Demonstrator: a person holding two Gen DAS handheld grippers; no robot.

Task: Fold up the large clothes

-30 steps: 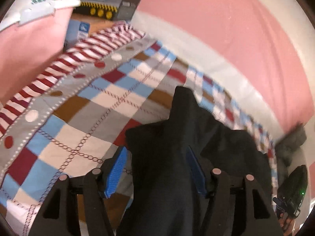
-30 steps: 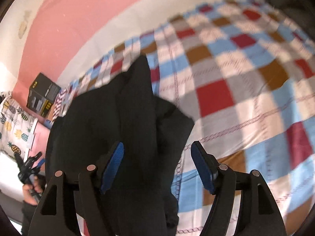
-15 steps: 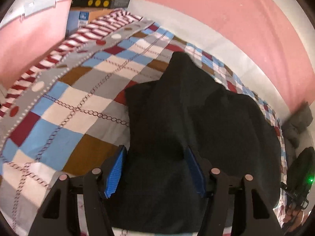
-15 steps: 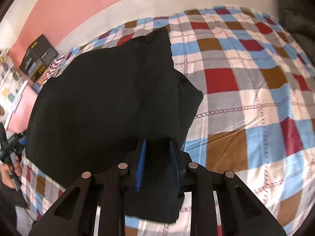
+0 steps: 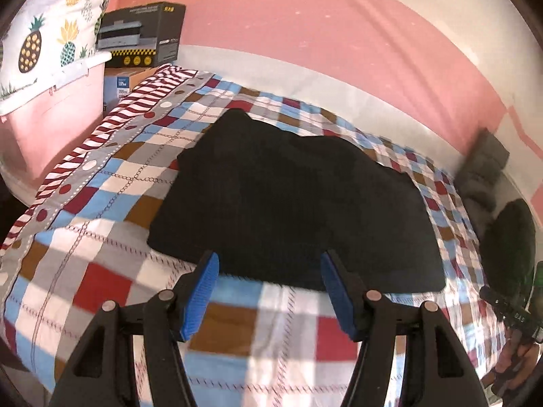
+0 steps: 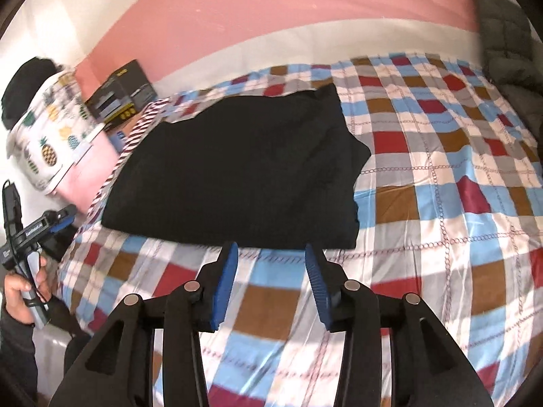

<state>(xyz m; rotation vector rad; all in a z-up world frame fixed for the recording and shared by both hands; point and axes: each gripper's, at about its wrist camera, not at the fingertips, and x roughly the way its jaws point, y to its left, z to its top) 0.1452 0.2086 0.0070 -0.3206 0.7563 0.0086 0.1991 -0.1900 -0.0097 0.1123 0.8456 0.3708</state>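
A black garment point(image 5: 292, 200) lies folded flat on the checked bedspread point(image 5: 101, 271); it also shows in the right wrist view point(image 6: 237, 176). My left gripper point(image 5: 269, 268) is open and empty, just short of the garment's near edge. My right gripper point(image 6: 271, 257) is open and empty, just short of the near edge on the garment's right half. Neither gripper touches the cloth.
A dark cardboard box point(image 5: 142, 35) stands on a stack at the bed's far left corner beside a pineapple-print cloth point(image 5: 47, 34). Grey pillows point(image 6: 509, 34) lie at the bed's right end. A pink wall point(image 5: 322, 34) runs behind the bed.
Both grippers have let go of the black garment and pulled back toward the near edge of the bed. The right gripper has opened. The garment now lies flat.
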